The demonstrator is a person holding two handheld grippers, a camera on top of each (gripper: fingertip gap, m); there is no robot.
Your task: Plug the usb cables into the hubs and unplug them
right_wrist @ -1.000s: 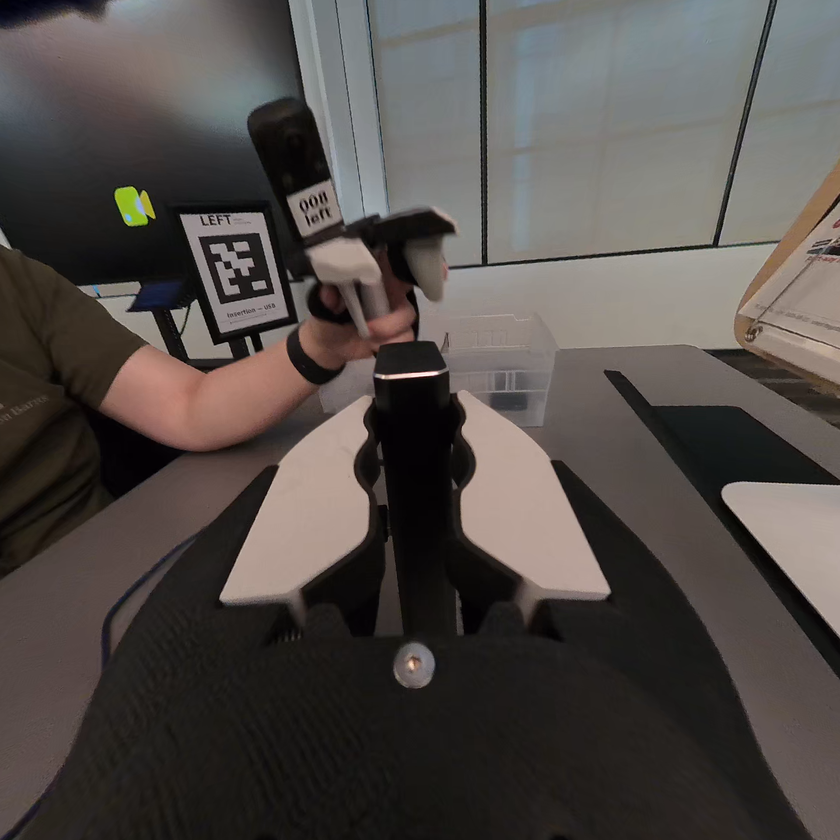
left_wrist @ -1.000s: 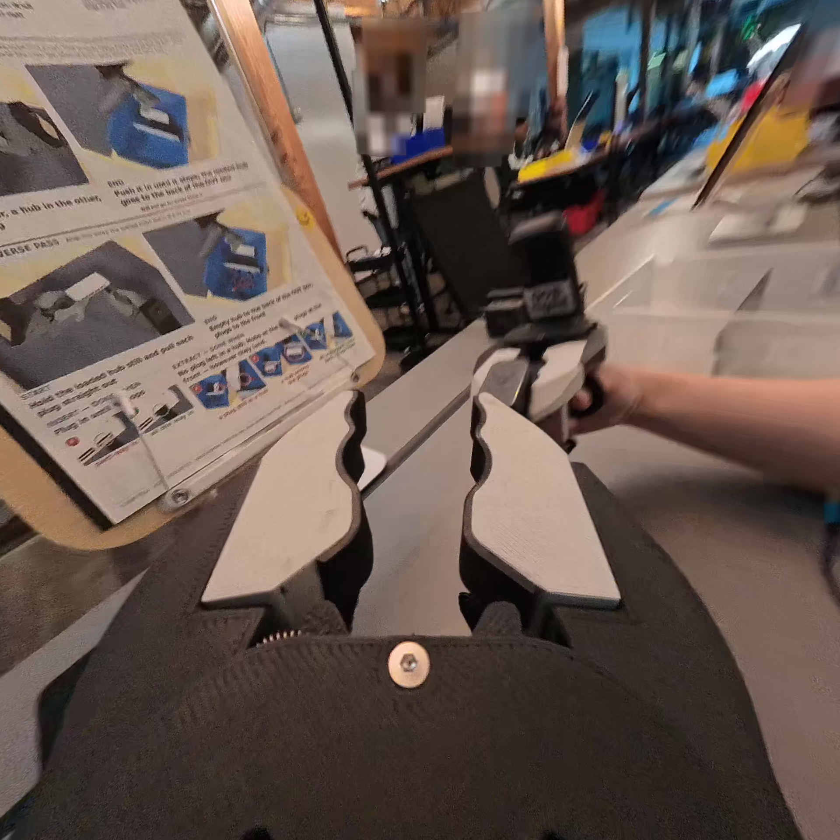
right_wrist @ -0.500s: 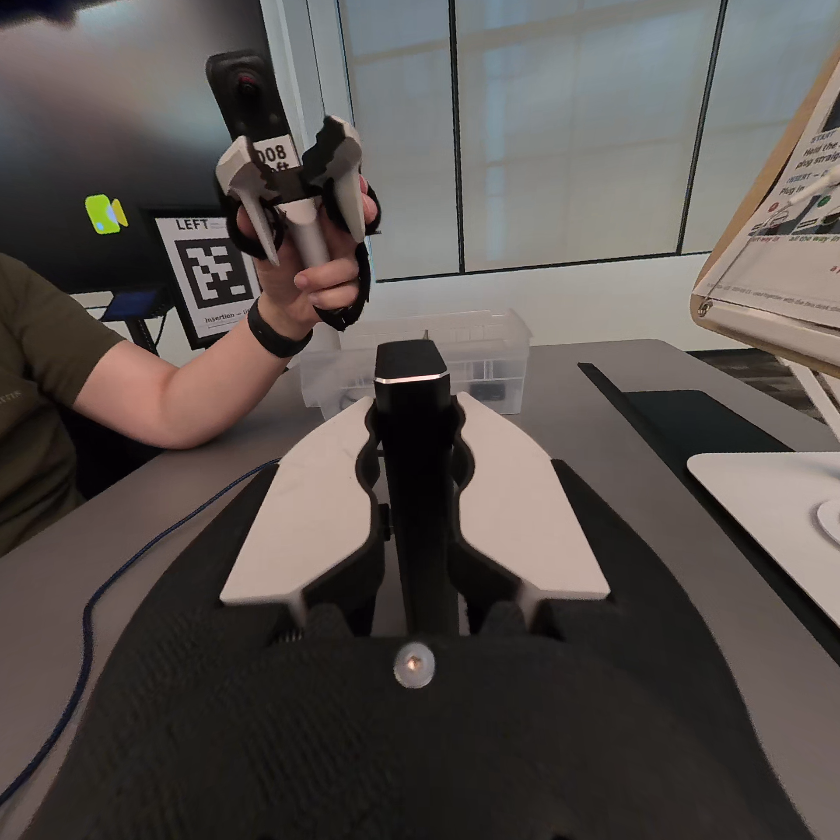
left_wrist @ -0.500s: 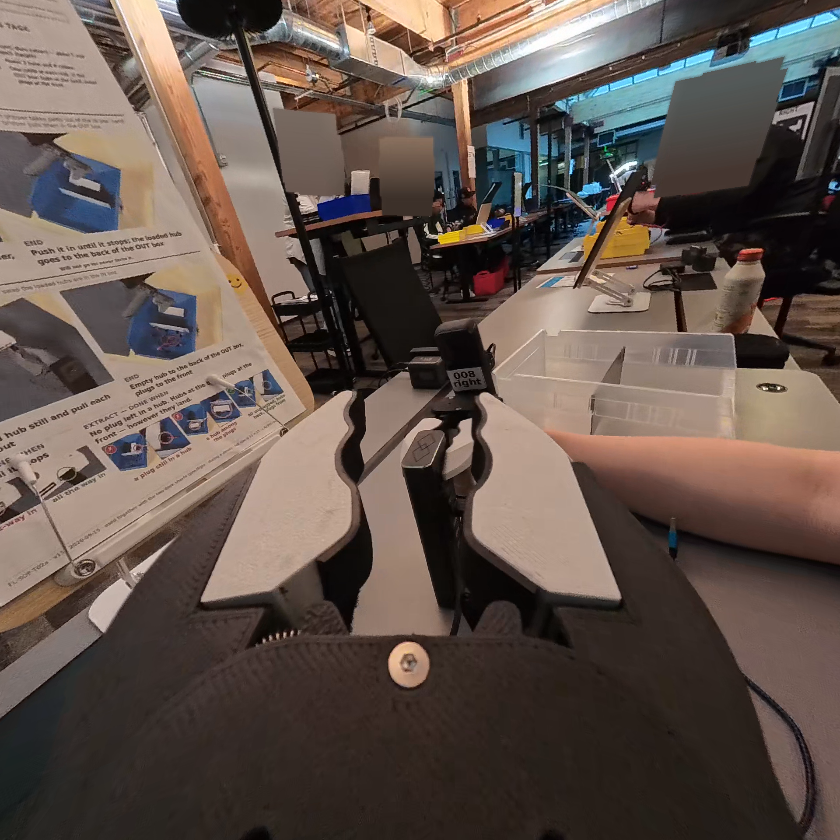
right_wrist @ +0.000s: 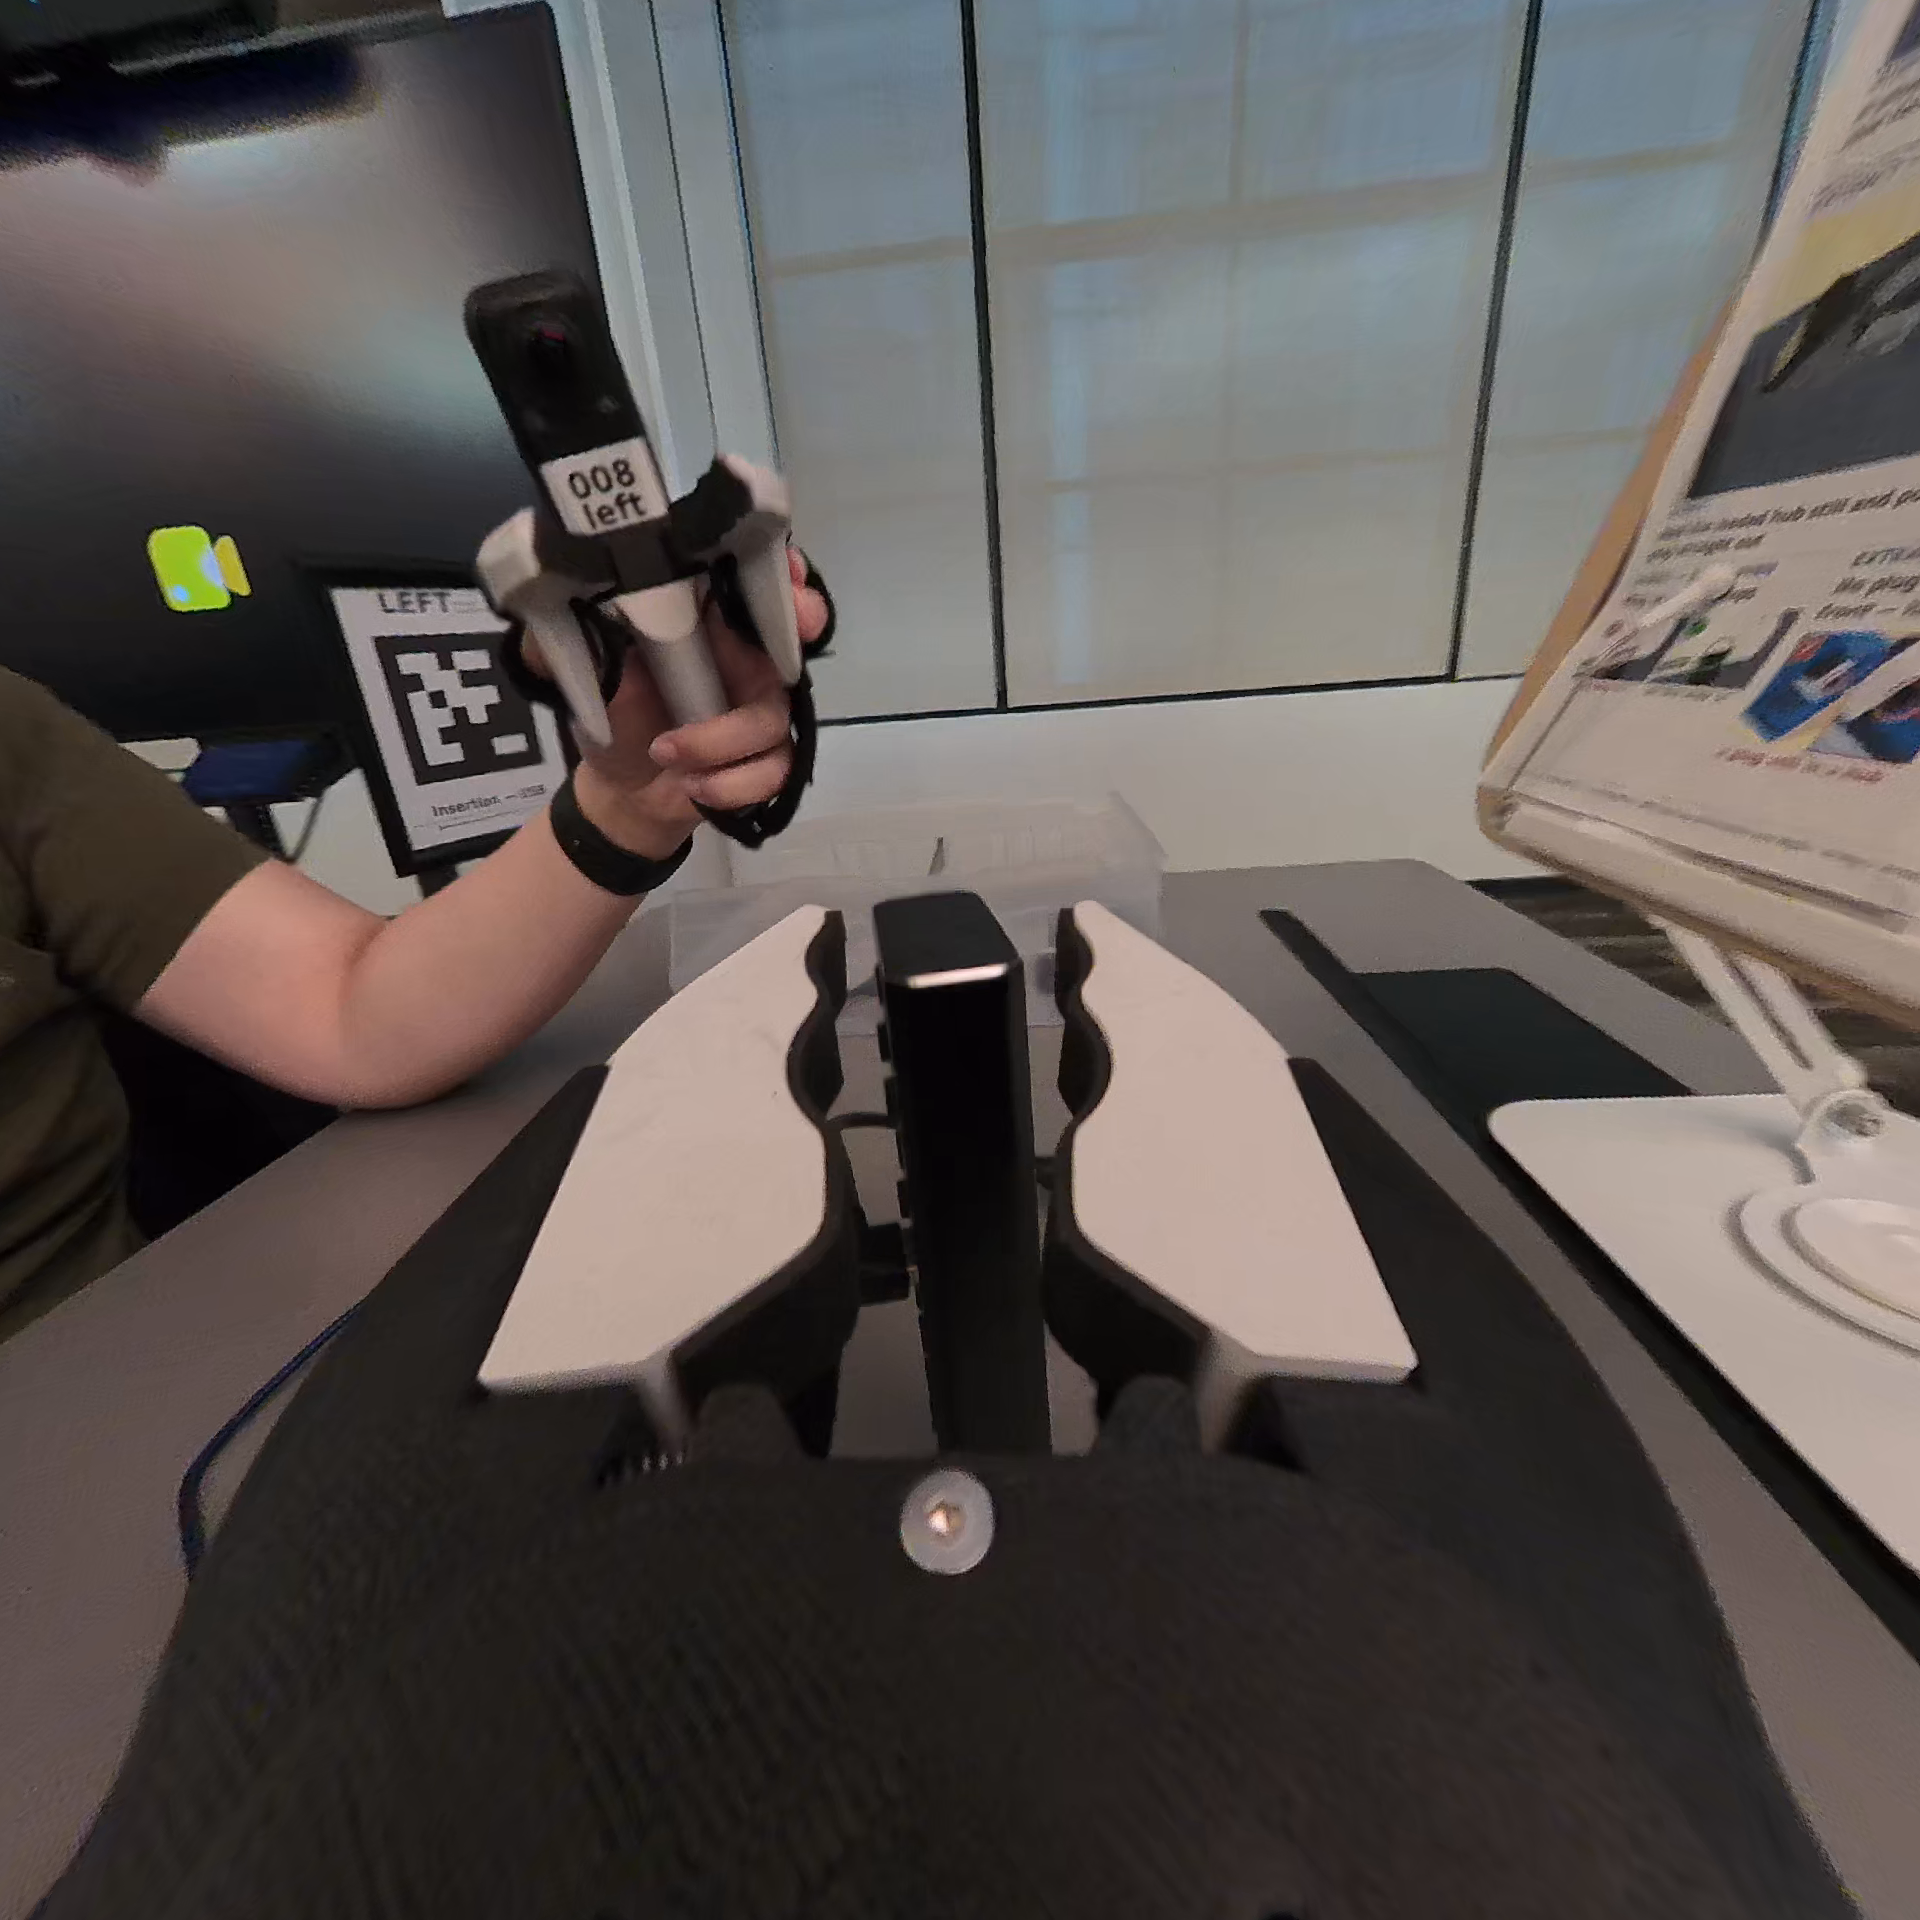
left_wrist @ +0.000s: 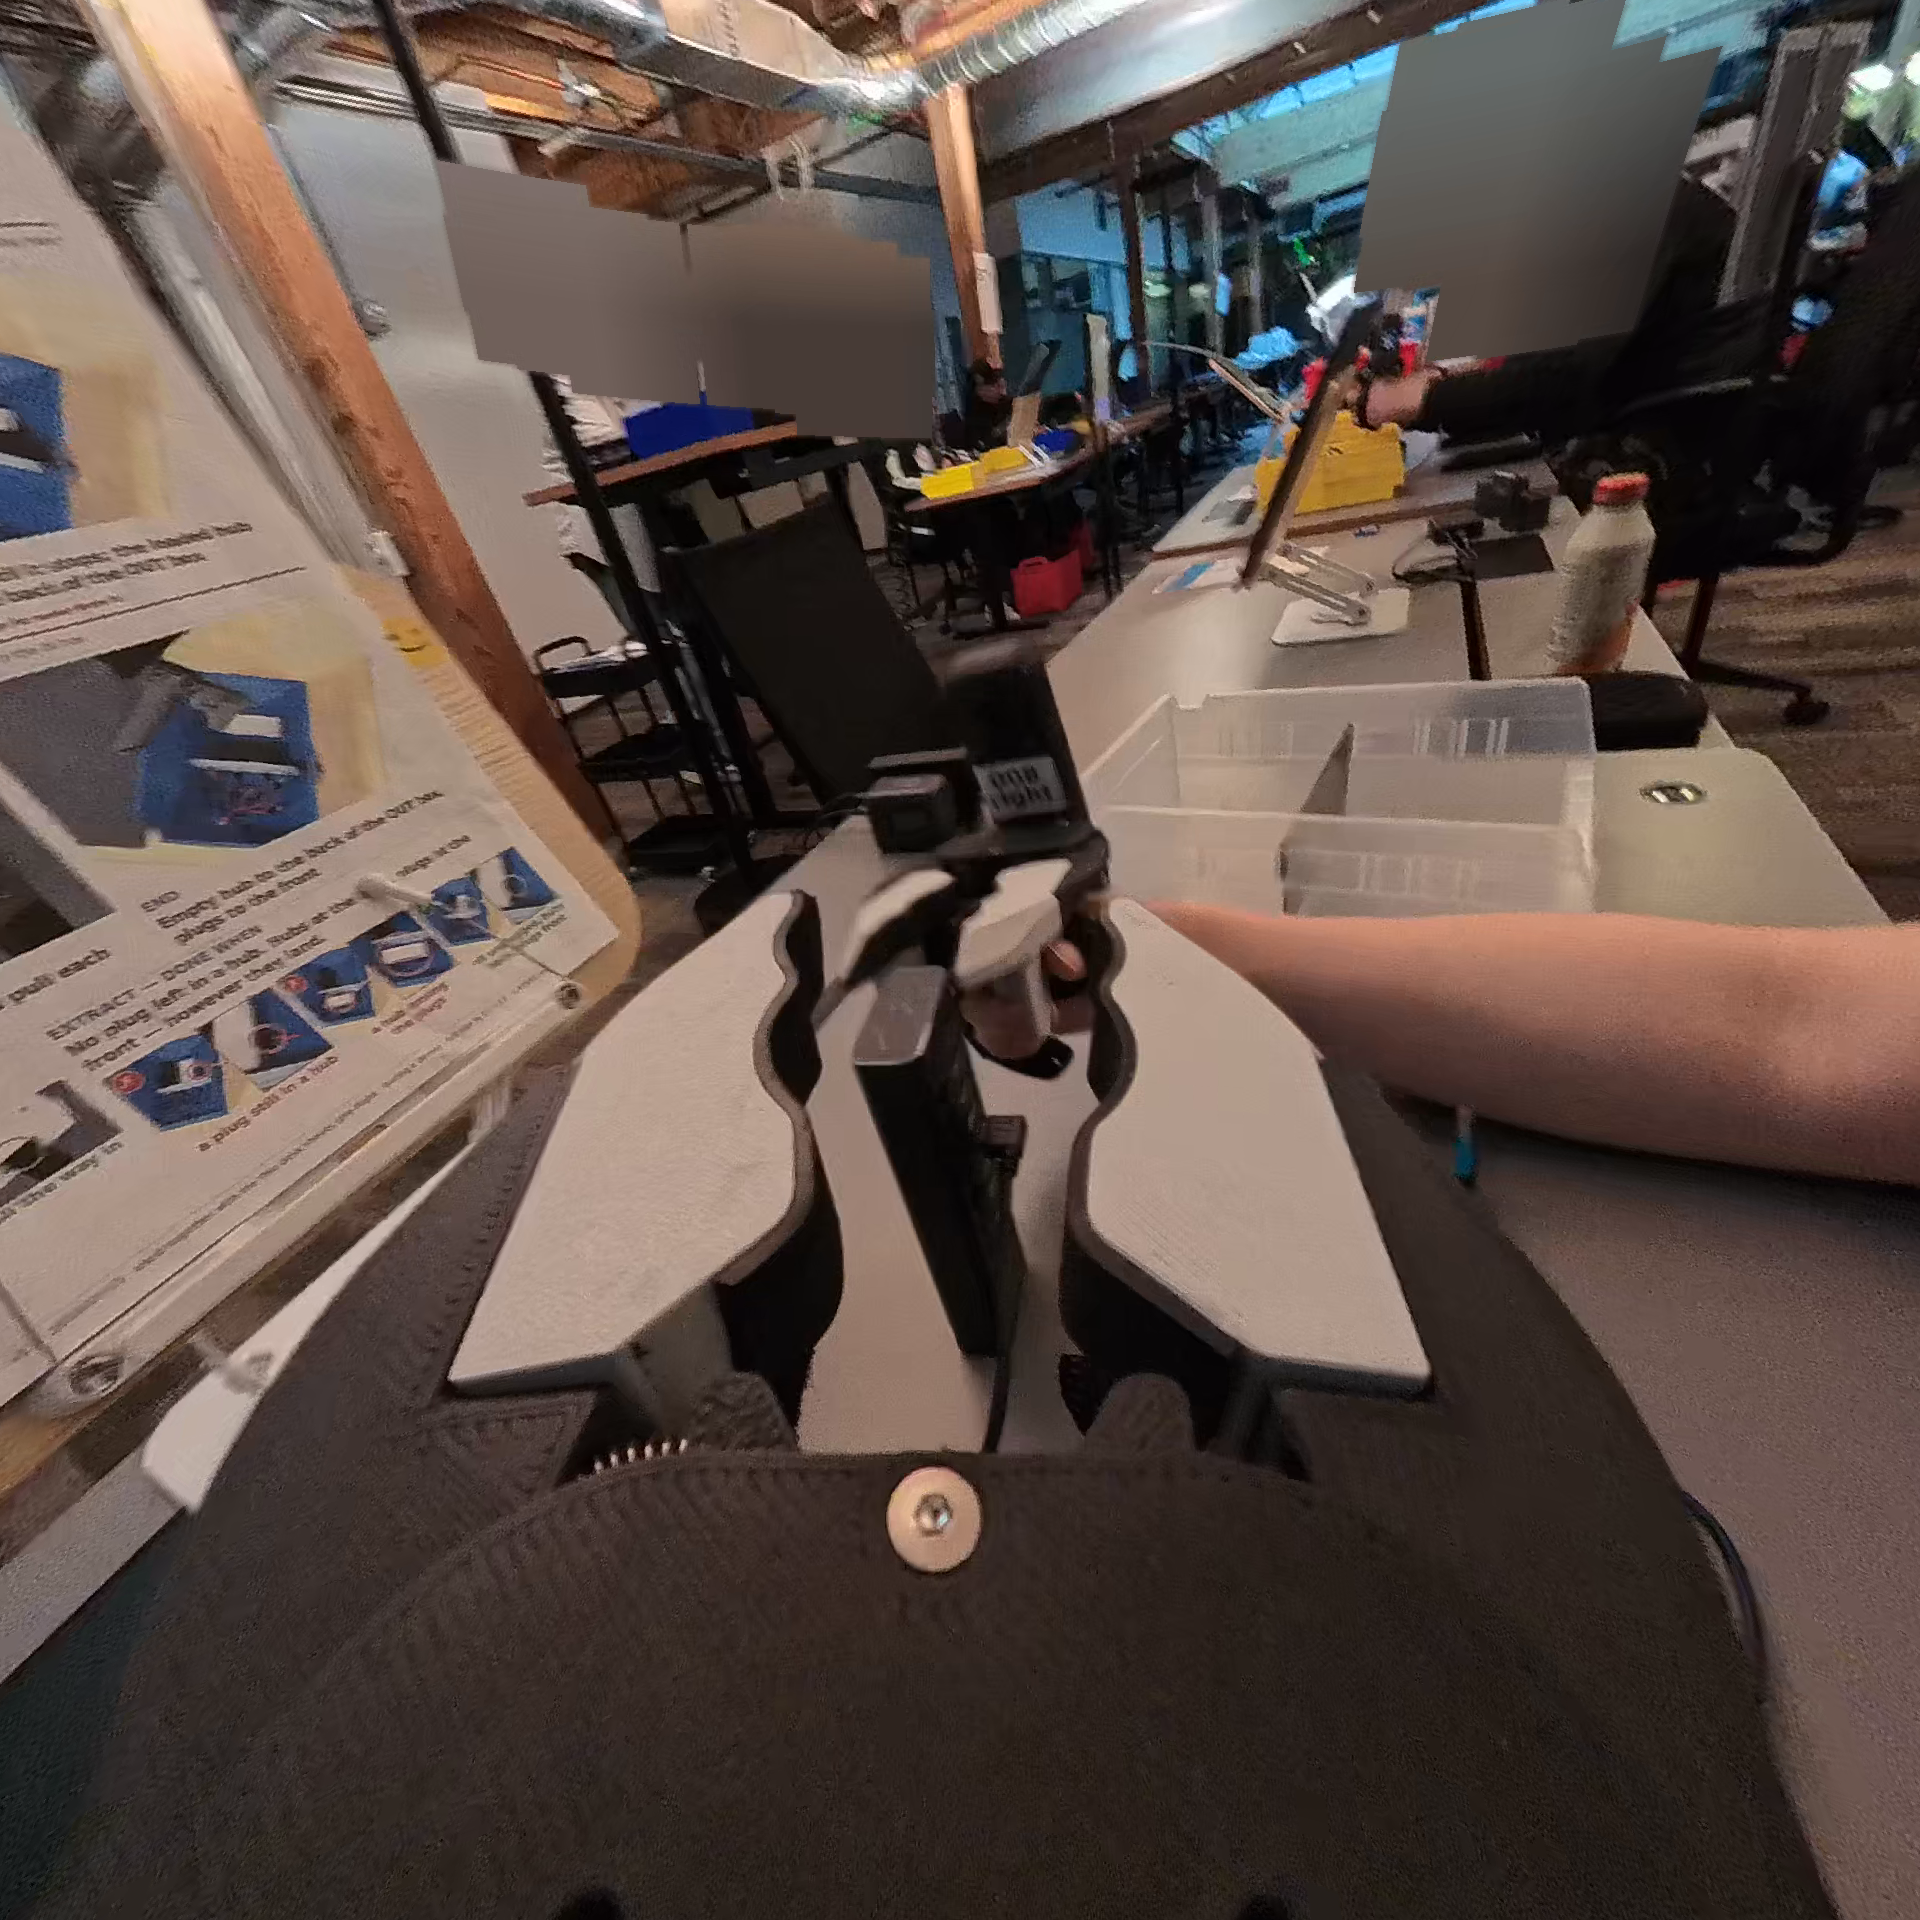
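Two grippers are shown: the right gripper (right_wrist: 951, 1049), spread around a rigid, smooth black hub (right_wrist: 961, 1174) best pinched across its long flat sides, and the left gripper (left_wrist: 951, 1049), likewise spread.

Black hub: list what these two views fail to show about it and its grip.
1. Grip: right wrist view shows gaps beside the black hub at the right tongs' tips; contact lower down lies in shadow.
2. Plugs in its ports: port side edge-on there, motion-blurred in left wrist view.
3. Its rear end: hidden behind the tongs' base.
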